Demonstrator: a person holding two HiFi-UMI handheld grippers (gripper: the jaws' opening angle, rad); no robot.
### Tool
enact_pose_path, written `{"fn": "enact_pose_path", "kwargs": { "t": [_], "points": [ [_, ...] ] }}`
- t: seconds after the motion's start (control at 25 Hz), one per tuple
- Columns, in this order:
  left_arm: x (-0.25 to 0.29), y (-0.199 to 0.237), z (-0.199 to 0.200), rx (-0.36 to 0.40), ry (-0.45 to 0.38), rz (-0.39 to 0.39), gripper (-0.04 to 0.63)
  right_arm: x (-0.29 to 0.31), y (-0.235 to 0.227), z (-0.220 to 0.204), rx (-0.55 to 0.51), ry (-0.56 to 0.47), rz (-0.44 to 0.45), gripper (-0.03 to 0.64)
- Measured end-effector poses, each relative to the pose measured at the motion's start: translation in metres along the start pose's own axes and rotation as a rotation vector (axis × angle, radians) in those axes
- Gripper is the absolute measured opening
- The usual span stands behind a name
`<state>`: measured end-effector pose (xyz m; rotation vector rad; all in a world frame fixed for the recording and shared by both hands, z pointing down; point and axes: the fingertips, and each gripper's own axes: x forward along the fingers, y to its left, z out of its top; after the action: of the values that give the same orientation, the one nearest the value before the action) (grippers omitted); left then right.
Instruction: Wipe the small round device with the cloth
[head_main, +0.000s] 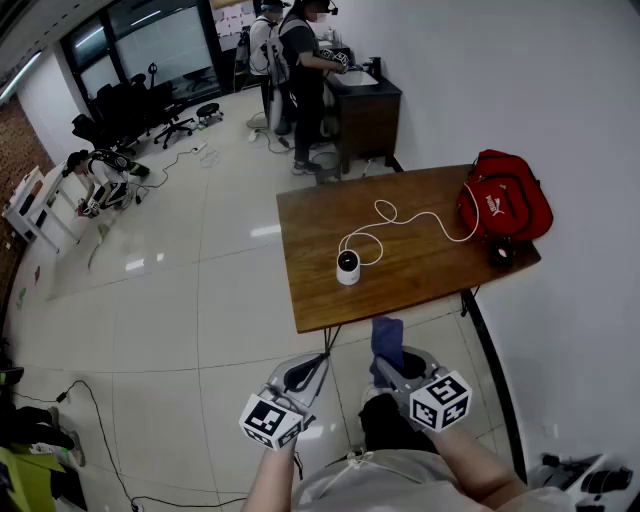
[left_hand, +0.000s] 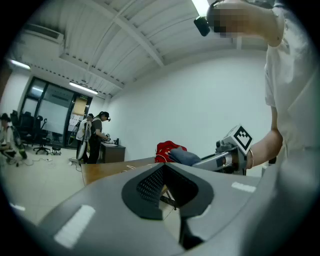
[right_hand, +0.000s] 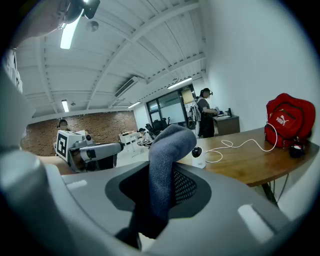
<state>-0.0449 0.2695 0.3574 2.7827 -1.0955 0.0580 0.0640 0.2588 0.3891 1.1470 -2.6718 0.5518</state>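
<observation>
Our right gripper (right_hand: 167, 186) has its dark, dimpled jaws pressed on a soft blue-grey cloth (right_hand: 169, 160), a thick, nubby fold that bulges up between them and curls over at the top. Our left gripper (left_hand: 165, 187) has its jaws brought together with nothing in them, and their ribbed black pads meet in a narrow wedge. Both grippers have smooth grey shells, each topped by a cube of black-and-white markers (head_main: 441, 400), and we hold them side by side over the glossy pale tiled floor (head_main: 180, 300), short of the table's near edge. The small round device (head_main: 348, 266), a white rounded body with a dark circular face, stands upright on the brown wood-grain table (head_main: 420, 280) near its near left corner, well apart from both grippers. A thin white cable (head_main: 400, 215) loops from it across the tabletop to a red fabric bag (head_main: 505, 195) slumped at the far right edge. Beyond the table a person (head_main: 300, 60) stands at a dark cabinet (head_main: 365, 115), with black office chairs (head_main: 140, 110) by the windows
</observation>
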Motion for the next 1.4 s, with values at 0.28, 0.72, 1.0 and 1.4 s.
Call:
{"fn": "enact_pose_path", "kwargs": {
  "t": [0.28, 0.72, 1.0, 1.4],
  "points": [
    [0.062, 0.068, -0.004, 0.034, 0.02, -0.012, 0.006, 0.077, -0.07, 0.013, 0.015, 0.039, 0.005, 0.11],
    [0.176, 0.17, 0.002, -0.055, -0.02, -0.006, 0.006, 0.19, -0.172, 0.014, 0.003, 0.179, 0.095, 0.11],
    [0.205, 0.193, -0.039, -0.108, 0.085, 0.047, 0.006, 0.229, -0.193, -0.017, 0.023, 0.256, 0.162, 0.112],
    [0.223, 0.21, -0.061, -0.187, 0.089, -0.02, 0.006, 0.252, -0.212, -0.06, 0.147, 0.379, 0.097, 0.115]
  ]
}}
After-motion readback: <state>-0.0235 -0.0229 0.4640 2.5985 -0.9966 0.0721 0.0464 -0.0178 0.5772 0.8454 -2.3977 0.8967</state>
